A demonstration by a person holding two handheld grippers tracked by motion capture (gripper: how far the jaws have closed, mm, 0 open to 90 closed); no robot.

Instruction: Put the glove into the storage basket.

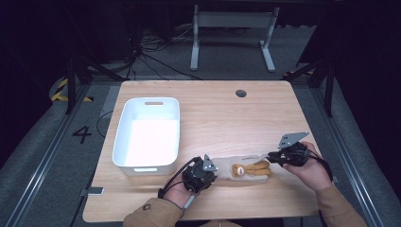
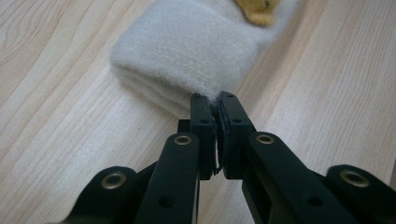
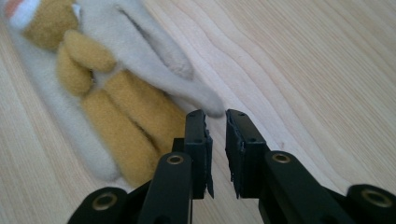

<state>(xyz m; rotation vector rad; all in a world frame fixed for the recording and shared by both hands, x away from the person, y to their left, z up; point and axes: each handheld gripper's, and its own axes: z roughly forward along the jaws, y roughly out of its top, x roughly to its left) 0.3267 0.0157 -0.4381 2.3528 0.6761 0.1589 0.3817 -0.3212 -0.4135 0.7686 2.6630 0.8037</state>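
nearest, left tool (image 2: 215,100) pinched shut on the cuff edge of a soft, light, floppy plush sock (image 1: 246,169) lying flat on the counter (image 1: 222,113), right tool (image 3: 215,116) narrowly parted, holding nothing, just beside its pale toe tip; best gripped by the edges.
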